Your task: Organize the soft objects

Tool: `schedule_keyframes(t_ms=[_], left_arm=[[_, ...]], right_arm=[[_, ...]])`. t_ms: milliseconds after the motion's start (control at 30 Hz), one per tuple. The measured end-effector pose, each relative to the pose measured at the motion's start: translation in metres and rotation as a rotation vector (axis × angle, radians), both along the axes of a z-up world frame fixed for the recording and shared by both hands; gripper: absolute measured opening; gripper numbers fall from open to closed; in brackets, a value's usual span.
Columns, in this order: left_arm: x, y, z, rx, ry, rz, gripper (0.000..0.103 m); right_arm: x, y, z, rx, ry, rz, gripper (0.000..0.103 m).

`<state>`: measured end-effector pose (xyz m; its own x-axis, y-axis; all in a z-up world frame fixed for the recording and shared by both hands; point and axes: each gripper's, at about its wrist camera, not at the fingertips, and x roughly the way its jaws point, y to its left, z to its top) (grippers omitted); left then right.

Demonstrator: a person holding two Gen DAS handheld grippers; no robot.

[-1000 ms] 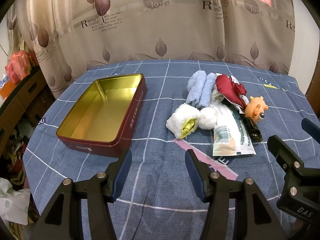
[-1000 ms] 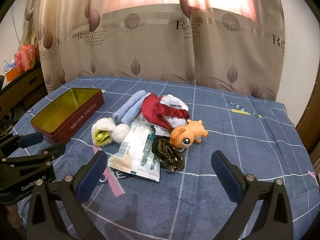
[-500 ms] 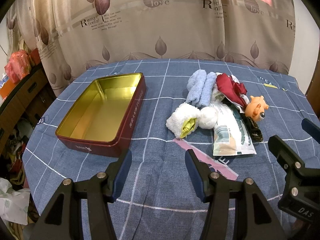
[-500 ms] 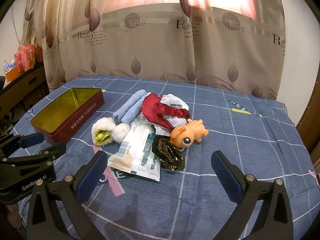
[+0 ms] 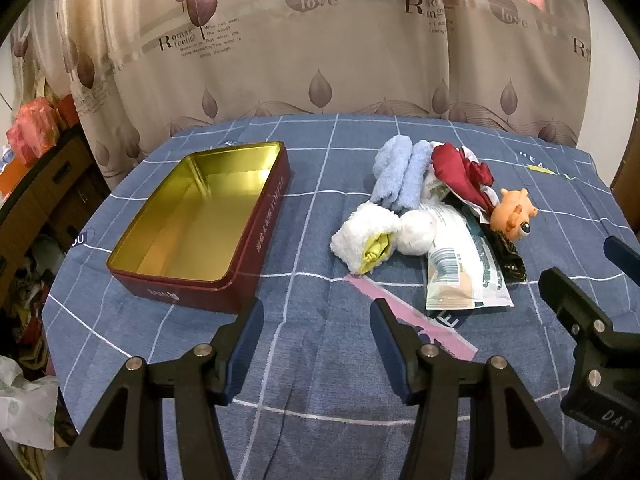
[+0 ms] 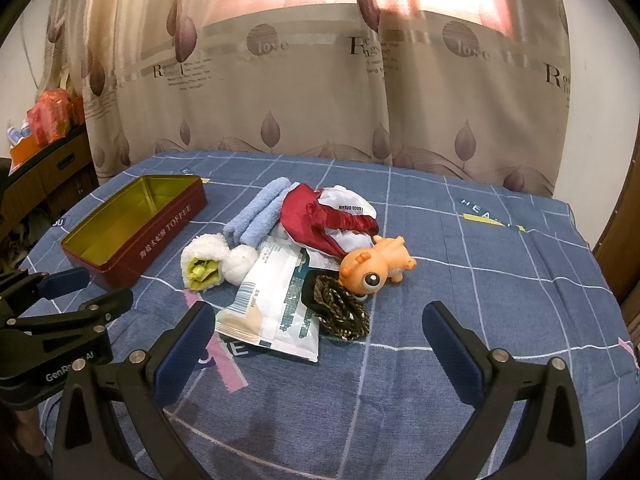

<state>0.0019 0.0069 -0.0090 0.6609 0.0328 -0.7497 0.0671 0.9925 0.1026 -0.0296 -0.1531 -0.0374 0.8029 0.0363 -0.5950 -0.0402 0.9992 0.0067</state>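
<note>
A pile of soft things lies mid-table: a folded light blue towel (image 5: 398, 174) (image 6: 256, 216), a white fluffy roll with a yellow-green core (image 5: 366, 236) (image 6: 204, 266), a white ball (image 5: 418, 228), a dark red cloth (image 5: 460, 172) (image 6: 316, 216), an orange squishy toy (image 5: 514, 216) (image 6: 374, 266), a white sachet (image 5: 460, 268) (image 6: 276, 300) and a dark patterned band (image 6: 340, 306). An empty red tin with a gold inside (image 5: 204, 216) (image 6: 132, 226) stands to the left. My left gripper (image 5: 318, 332) and right gripper (image 6: 316, 334) are both open and empty, short of the pile.
The table (image 5: 320, 360) has a blue checked cloth. Beige curtains (image 5: 320, 60) hang behind it. A wooden cabinet with red packets (image 5: 36, 140) stands at the far left. The right gripper shows in the left wrist view (image 5: 592, 316), the left one in the right wrist view (image 6: 60, 308).
Almost nothing: both grippers stay open and hold nearly still, with only a slight drift of view. The objects have not moved.
</note>
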Motion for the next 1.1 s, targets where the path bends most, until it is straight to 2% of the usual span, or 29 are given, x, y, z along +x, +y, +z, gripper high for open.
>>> schedule_keyframes(t_ms=[433,567,767,1100], left_arm=[[0.014,0.015,-0.010,-0.009,0.033,0.022,0.057],[0.021,0.021,-0.016,-0.010,0.046,0.026,0.057],[0.031,0.027,-0.024,-0.013,0.064,0.017,0.057],[0.053,0.020,-0.035,0.006,0.086,-0.043,0.057]], right_arm=[[0.010,-0.015,-0.005,-0.020,0.022,-0.014,0.101],[0.016,-0.018,-0.010,-0.037,0.047,-0.020,0.090],[0.033,-0.020,-0.028,-0.016,0.131,-0.007,0.073],[0.068,-0.014,-0.050,-0.054,0.250,0.011,0.067]])
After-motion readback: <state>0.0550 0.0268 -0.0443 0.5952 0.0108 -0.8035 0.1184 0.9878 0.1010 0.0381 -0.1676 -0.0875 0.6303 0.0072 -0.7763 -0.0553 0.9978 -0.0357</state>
